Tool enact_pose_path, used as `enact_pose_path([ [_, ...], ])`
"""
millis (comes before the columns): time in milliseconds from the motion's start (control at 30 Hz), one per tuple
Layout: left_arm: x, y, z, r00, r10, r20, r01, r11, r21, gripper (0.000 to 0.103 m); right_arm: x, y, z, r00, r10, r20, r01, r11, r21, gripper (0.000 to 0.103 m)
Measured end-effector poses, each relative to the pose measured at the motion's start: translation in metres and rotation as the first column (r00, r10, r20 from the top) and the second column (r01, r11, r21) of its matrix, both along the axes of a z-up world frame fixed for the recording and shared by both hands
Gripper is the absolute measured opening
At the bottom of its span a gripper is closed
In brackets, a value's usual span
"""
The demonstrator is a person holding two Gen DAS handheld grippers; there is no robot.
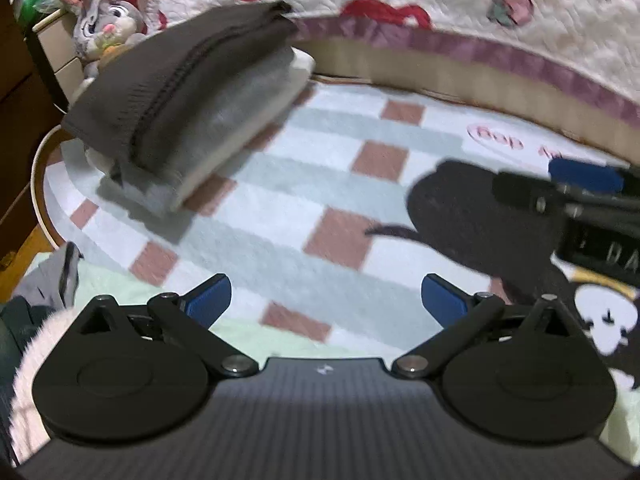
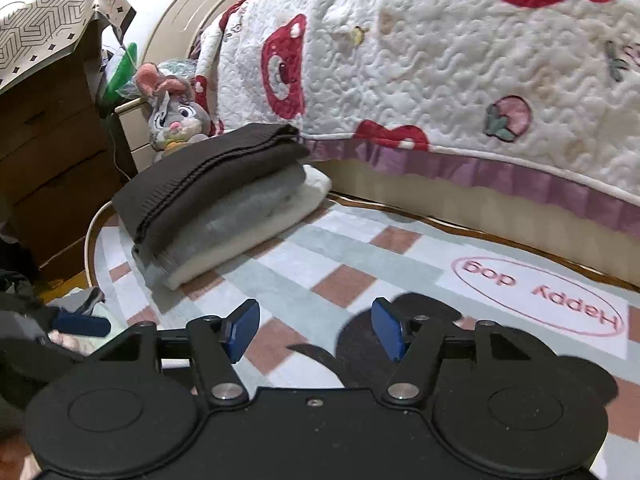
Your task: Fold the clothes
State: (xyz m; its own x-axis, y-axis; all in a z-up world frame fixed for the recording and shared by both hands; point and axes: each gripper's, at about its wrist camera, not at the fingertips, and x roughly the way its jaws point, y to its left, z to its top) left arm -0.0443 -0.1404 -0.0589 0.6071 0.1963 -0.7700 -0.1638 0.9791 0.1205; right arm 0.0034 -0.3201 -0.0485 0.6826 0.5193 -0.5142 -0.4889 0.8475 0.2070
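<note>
One stack of folded clothes (image 2: 216, 196) lies on the checked rug (image 2: 320, 248) at ten o'clock, three layers counted: one brown on top, one grey, one cream. One toy rabbit (image 2: 176, 118) sits behind it. Left gripper (image 1: 326, 300) stands spread wide, right gripper (image 2: 316, 330) parted; both hold nothing (rug only between the blue pads).

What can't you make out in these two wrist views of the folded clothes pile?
- Folded stack: its underside and far side, hidden by its own bulk in both views.
- Unfolded clothes: cut off at the right wrist view's left edge.
- Right gripper: smeared by motion blur in the left wrist view.
</note>
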Motion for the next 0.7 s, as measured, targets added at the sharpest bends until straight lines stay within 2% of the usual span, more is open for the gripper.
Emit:
enact_pose_path([
  [133, -0.004, -0.019, -0.010, 1.000, -0.017, -0.013, 0.018, 0.999, 0.035, 0.103, -0.009, -0.015, -0.005, 1.000, -0.016, -0.009, 0.016, 1.000, 0.005, 0.069],
  [267, -0.005, -0.030, -0.014, 0.999, -0.033, -0.027, 0.034, 0.999, 0.037, 0.103, -0.013, -0.021, -0.009, 0.999, -0.030, -0.030, 0.030, 1.000, 0.004, 0.070],
  [467, -0.006, -0.031, -0.011, 1.000, -0.007, -0.010, 0.007, 0.998, 0.062, 0.103, -0.019, -0.023, -0.010, 0.999, -0.026, -0.024, 0.026, 1.000, 0.000, 0.071],
  [700, -0.007, -0.027, -0.007, 1.000, 0.007, 0.006, -0.007, 0.998, 0.055, 0.103, -0.025, -0.018, -0.008, 1.000, -0.014, -0.024, 0.014, 1.000, -0.020, 0.073],
])
